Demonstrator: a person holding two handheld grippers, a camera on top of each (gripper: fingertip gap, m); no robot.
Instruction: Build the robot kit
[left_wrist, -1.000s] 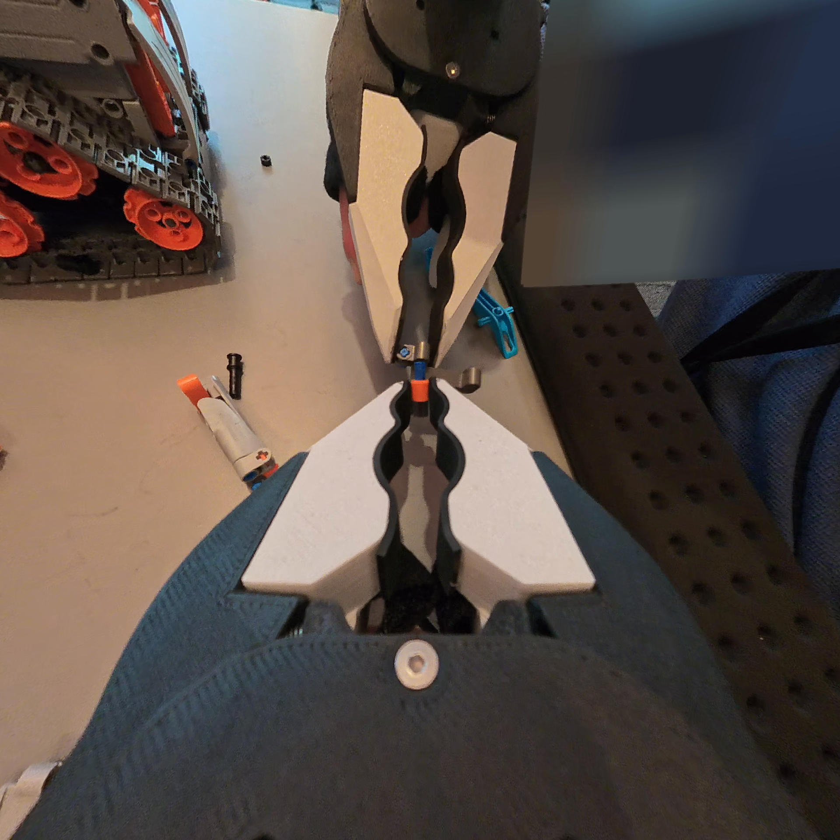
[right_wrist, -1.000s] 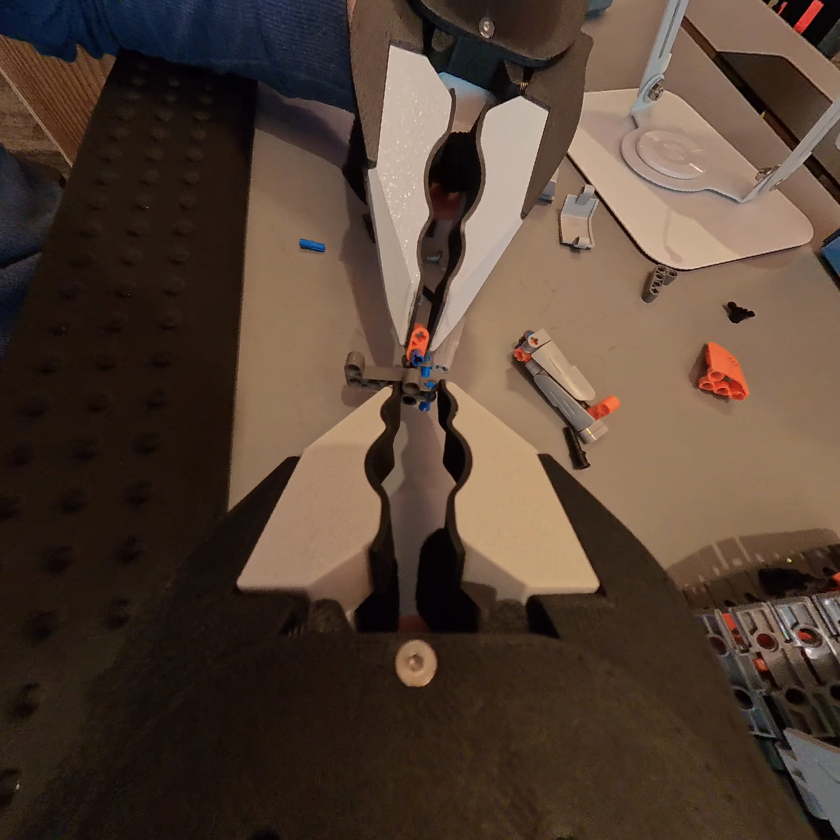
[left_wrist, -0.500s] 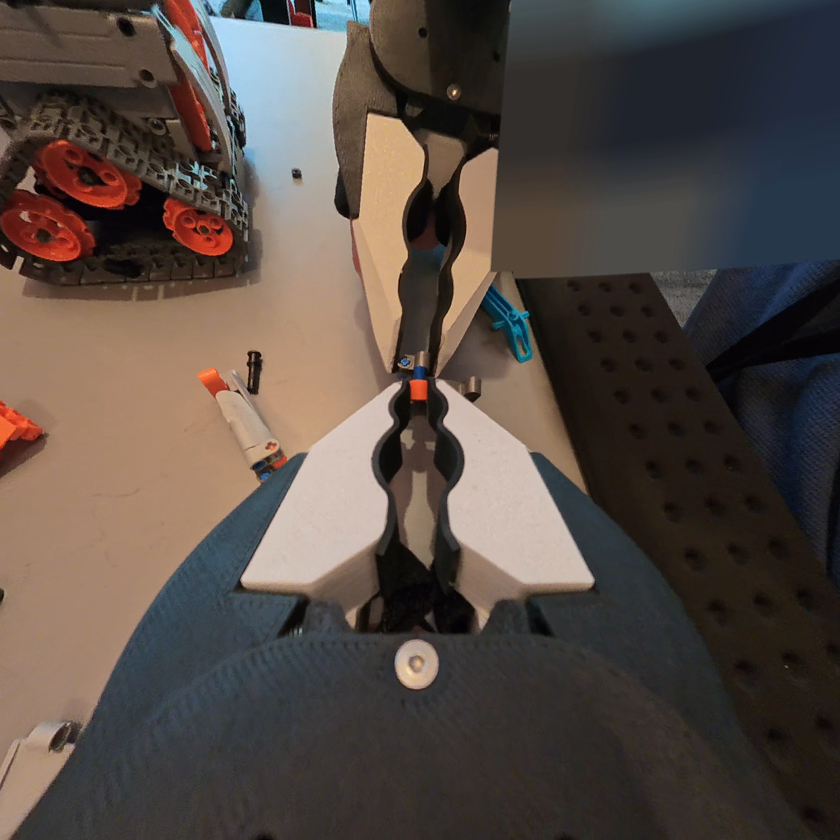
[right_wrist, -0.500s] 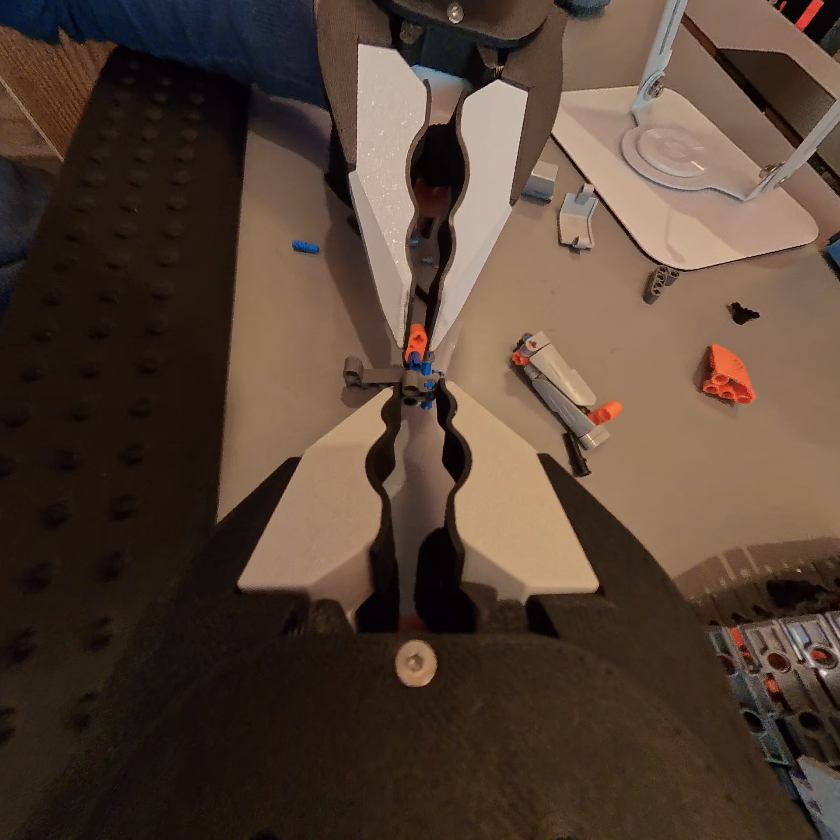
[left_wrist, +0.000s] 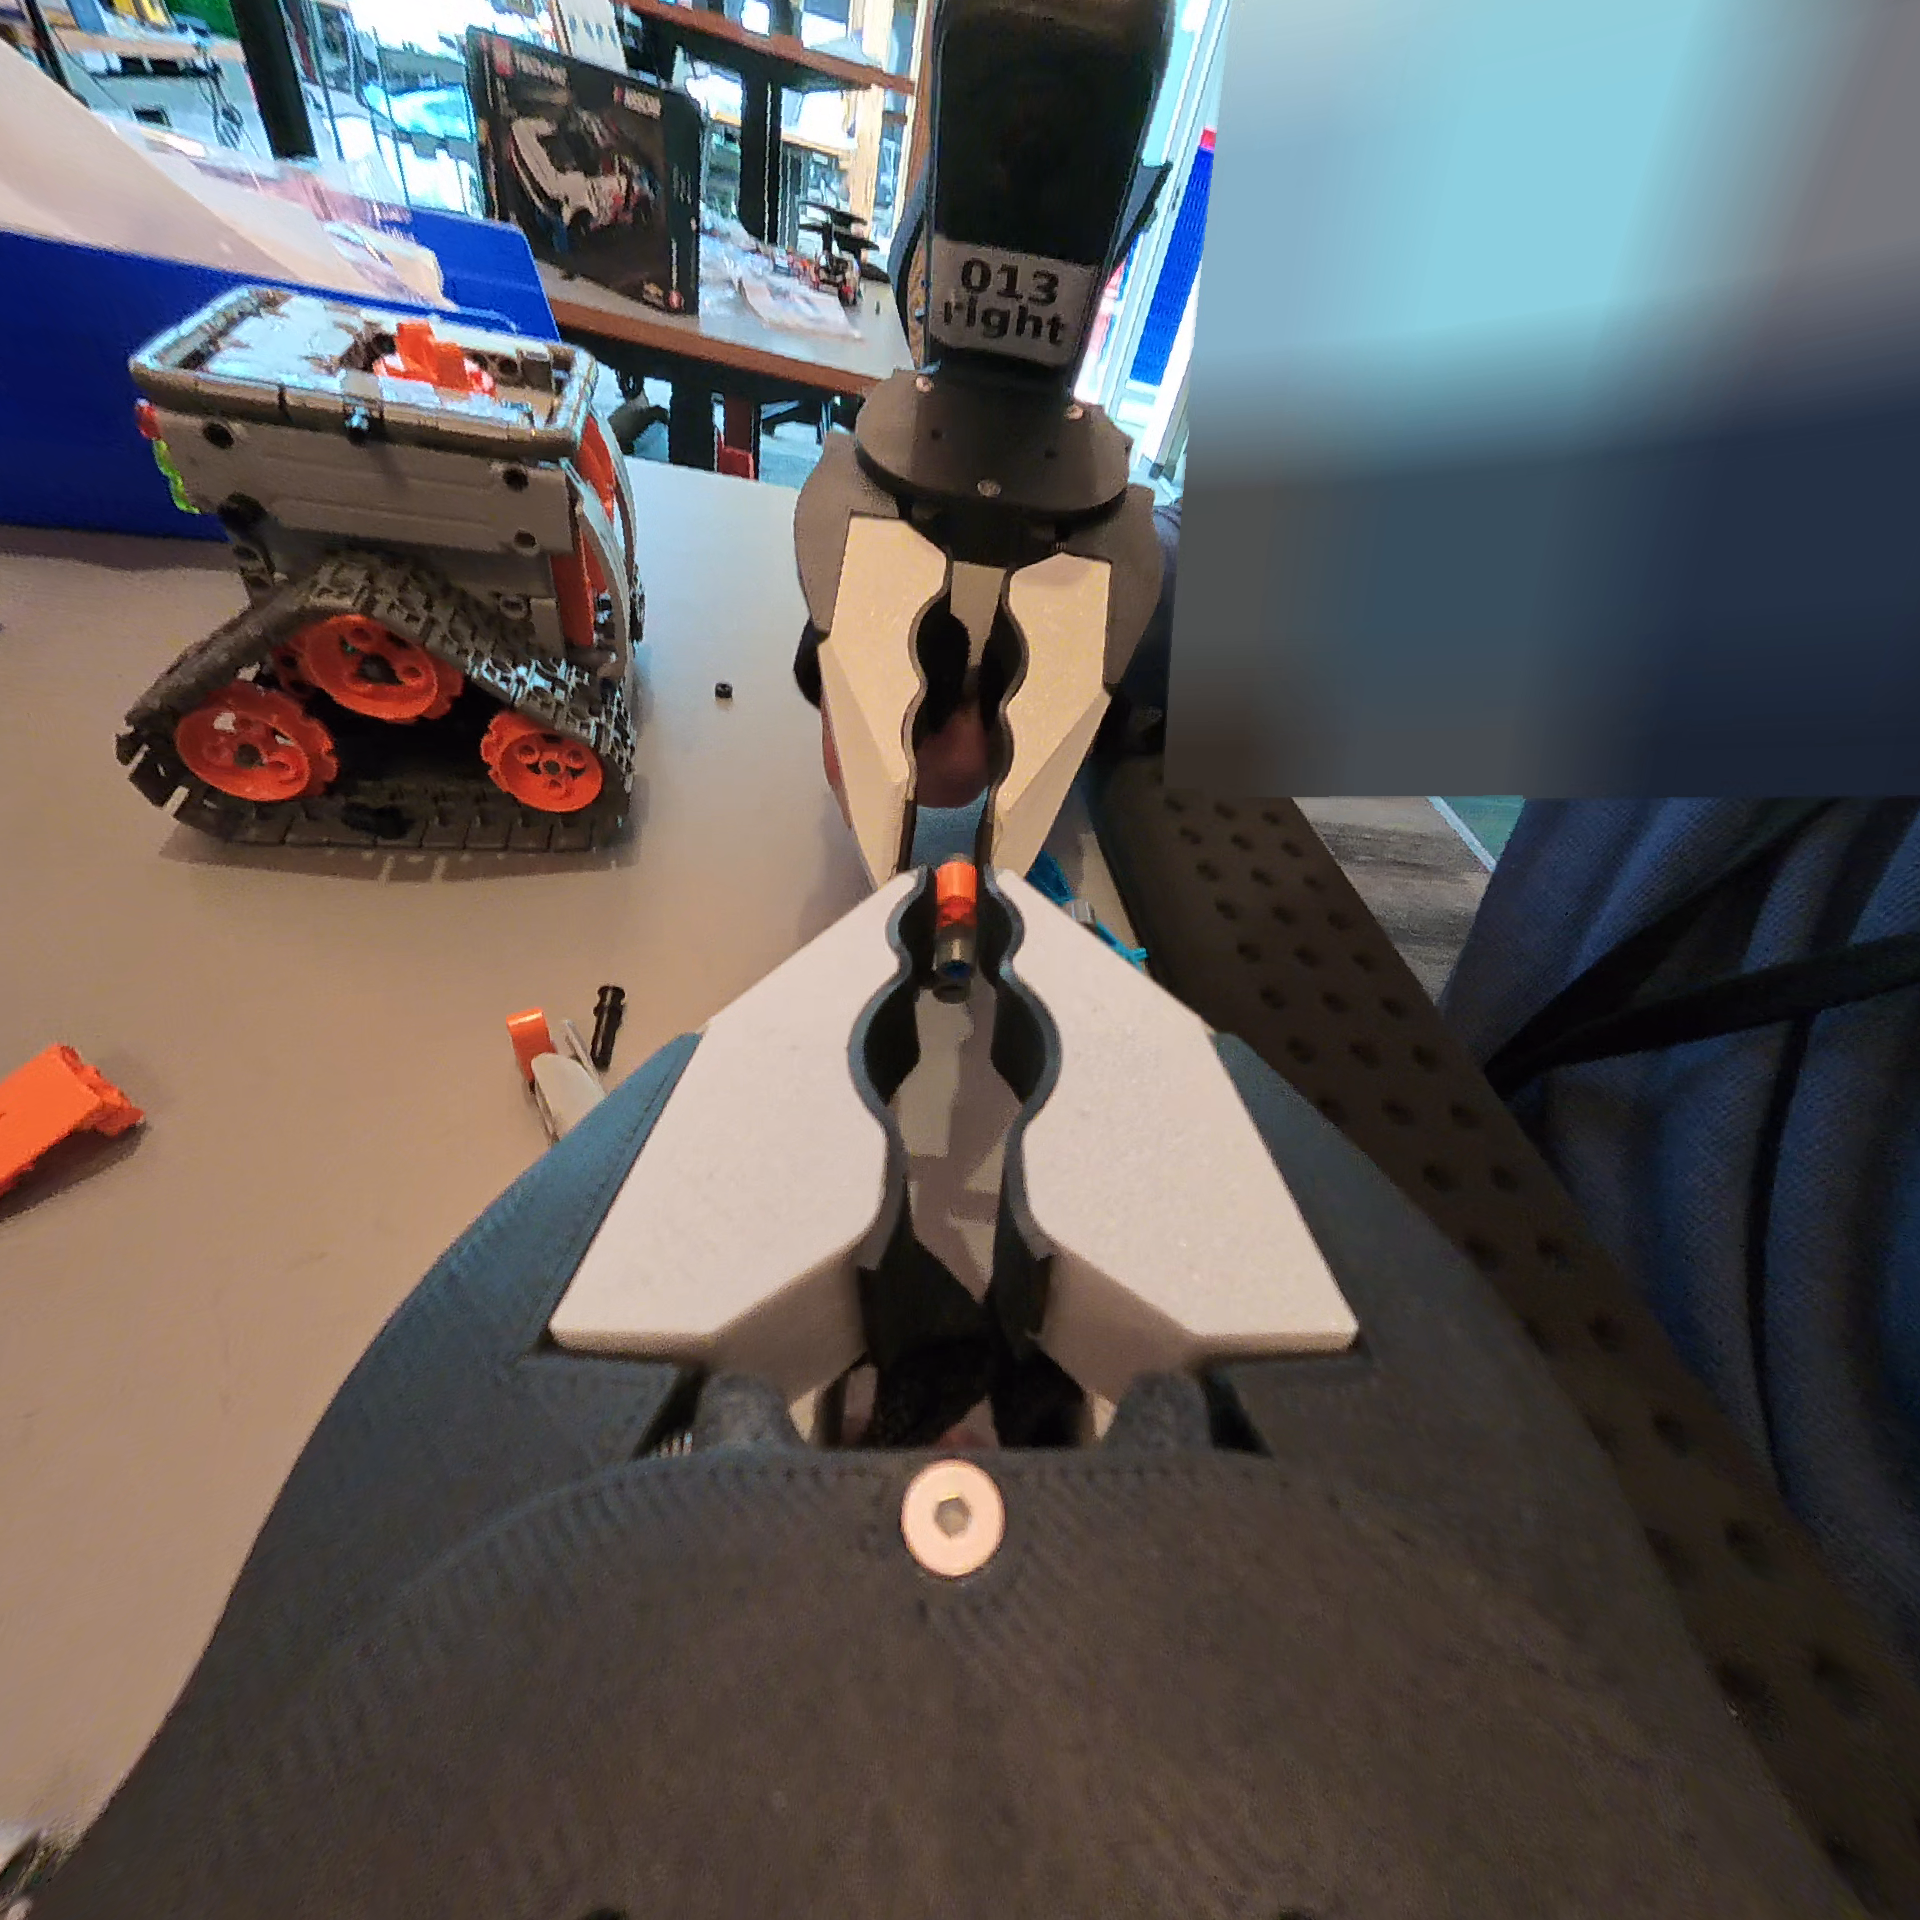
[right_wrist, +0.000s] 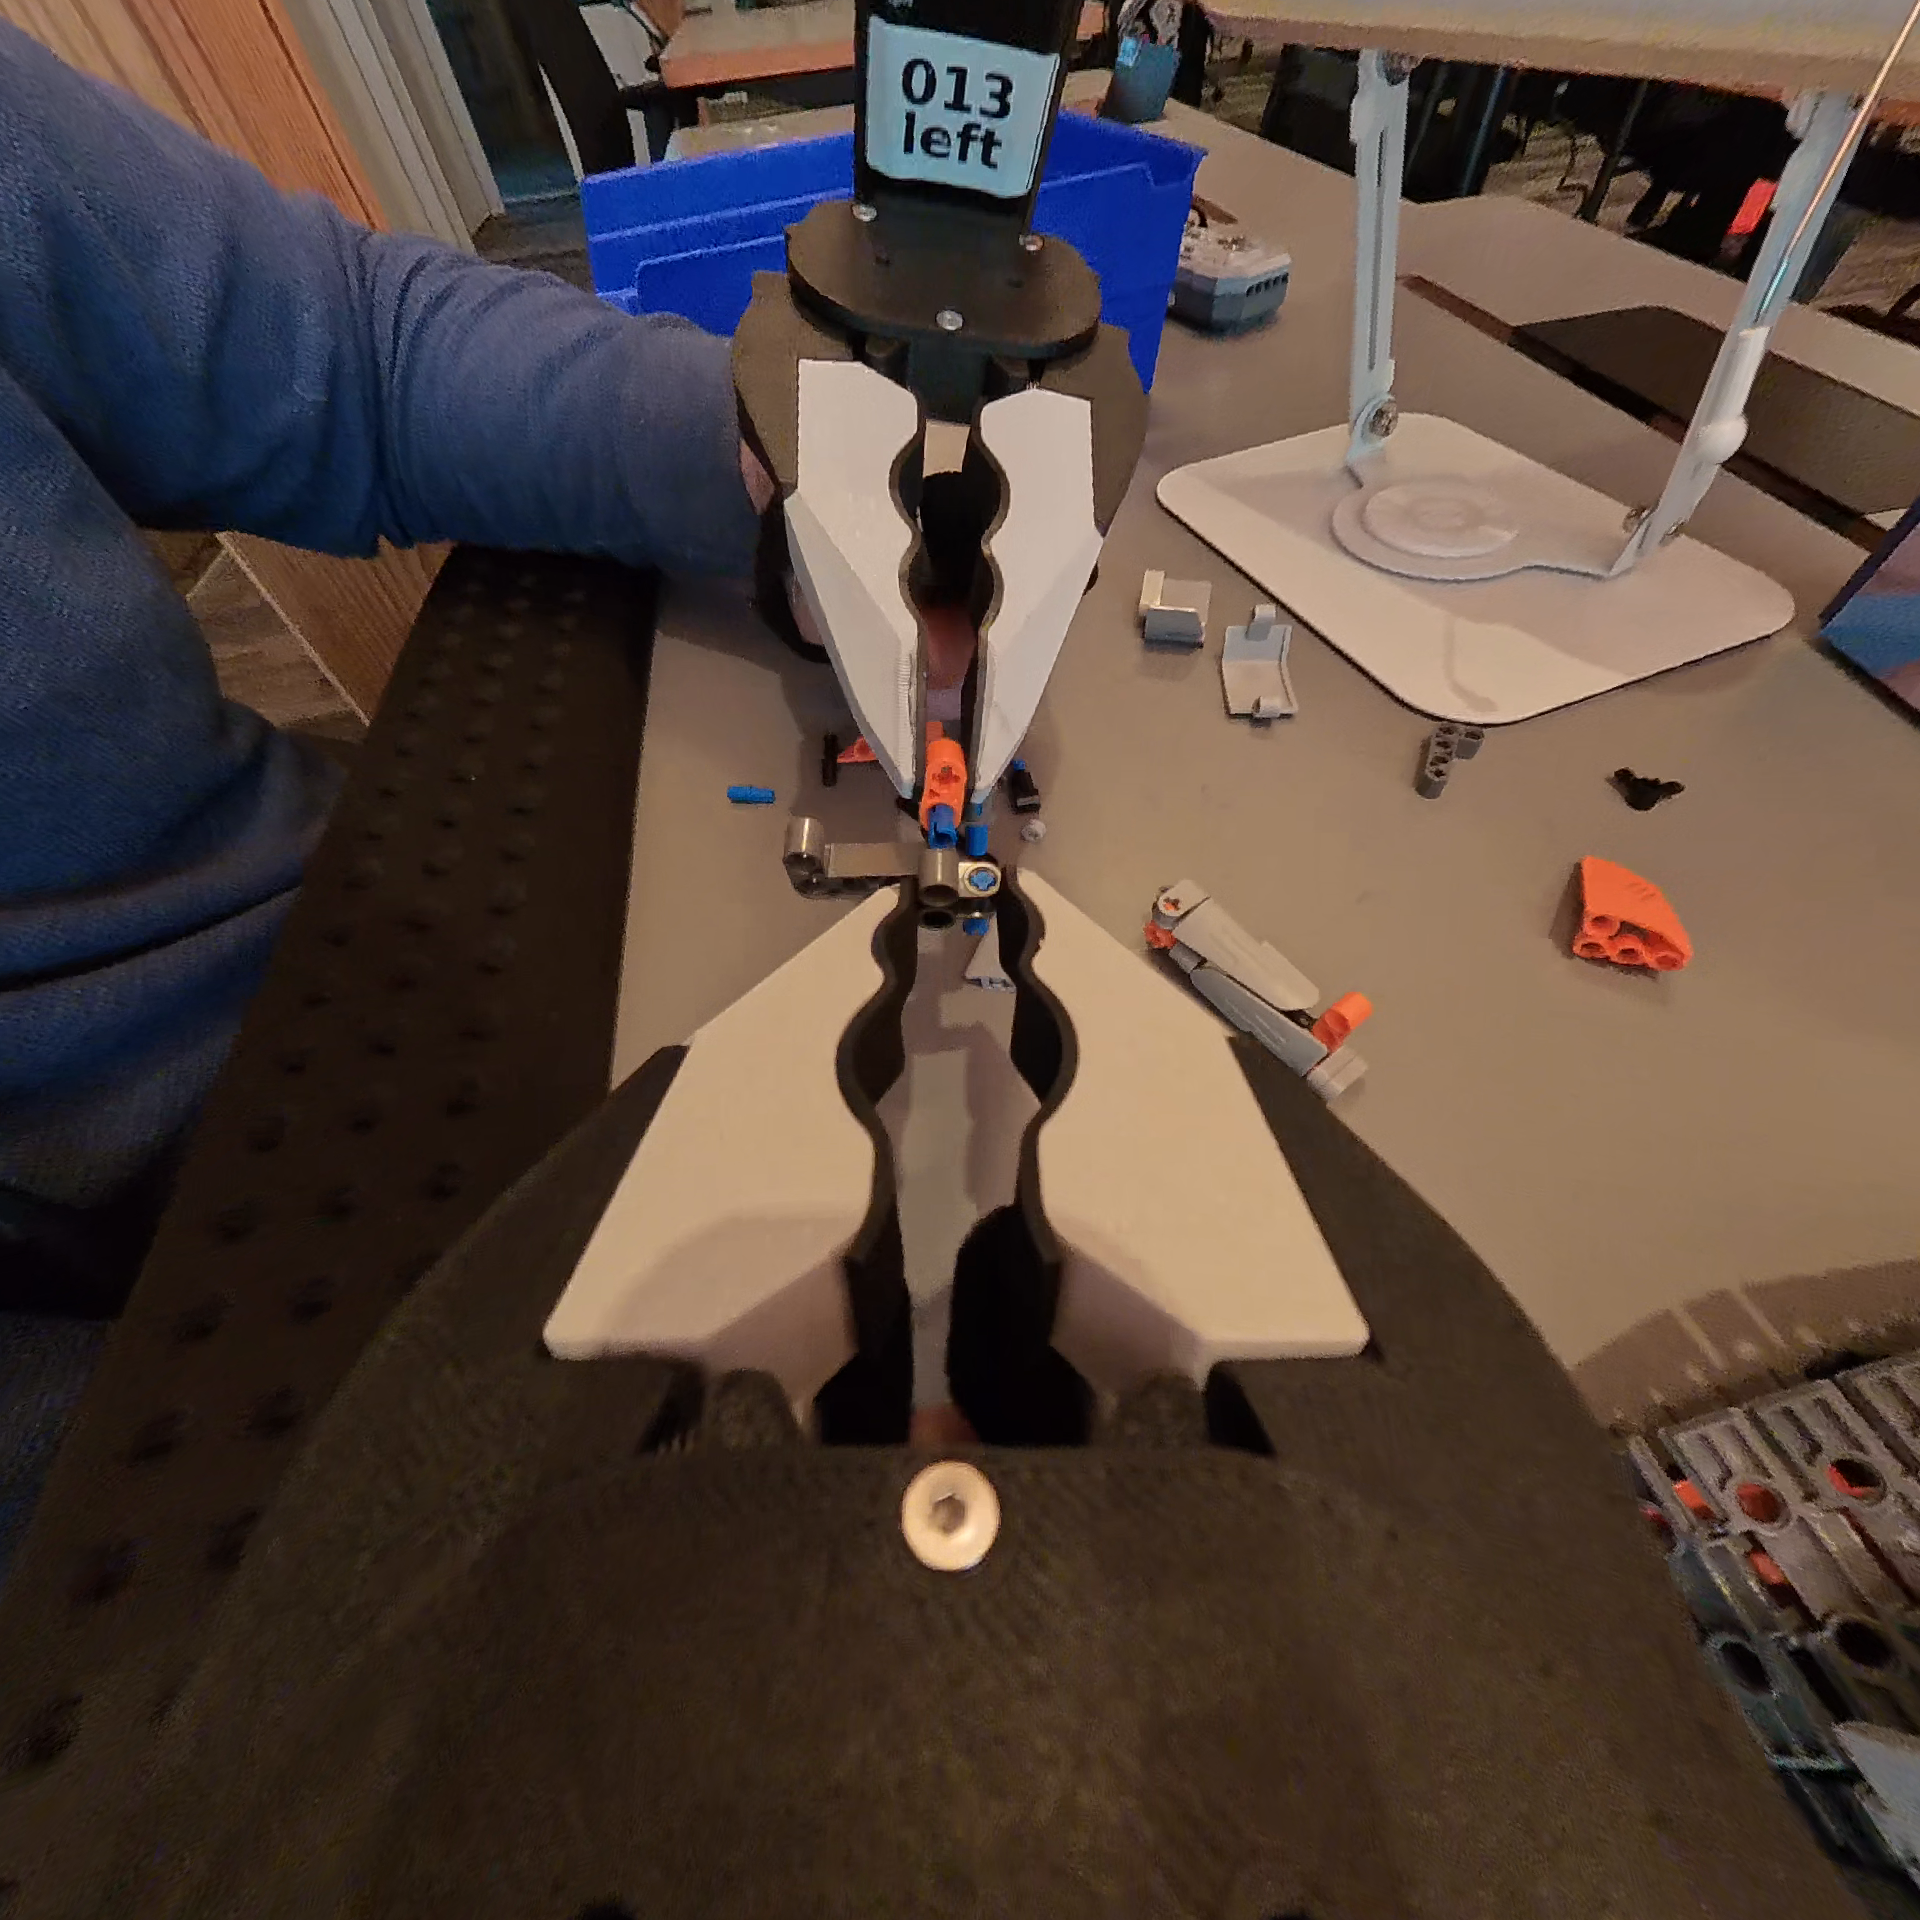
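Note:
My left gripper (left_wrist: 956, 883) is shut on a small orange connector (left_wrist: 954, 906) with a blue pin, held at the fingertips above the grey table (left_wrist: 312, 987). My right gripper (right_wrist: 956, 891) is shut on a small grey beam assembly (right_wrist: 940, 878) with blue pins; a short grey arm (right_wrist: 831, 857) sticks out to its left. The two grippers face each other tip to tip. In the right wrist view the orange connector (right_wrist: 942, 779) points its blue pin (right_wrist: 940, 823) down at the grey assembly; whether they touch is unclear.
A grey tracked vehicle model with orange wheels (left_wrist: 384, 623) stands left. Loose parts lie about: a grey-orange piece (right_wrist: 1247, 977), an orange curved piece (right_wrist: 1626, 914), a blue pin (right_wrist: 750, 795). A black perforated board (right_wrist: 343, 1039), a white stand base (right_wrist: 1455, 582) and a blue bin (right_wrist: 707, 229) border the area. Only a small space, under 4 cm, lies between the two pairs of fingers. About 8 cm separates my right fingertips from the grey-orange piece (right_wrist: 1247, 977).
Both grippers have tilted up together, so more of the room and the tracked model shows. They stay tip to tip, each with its part still held.

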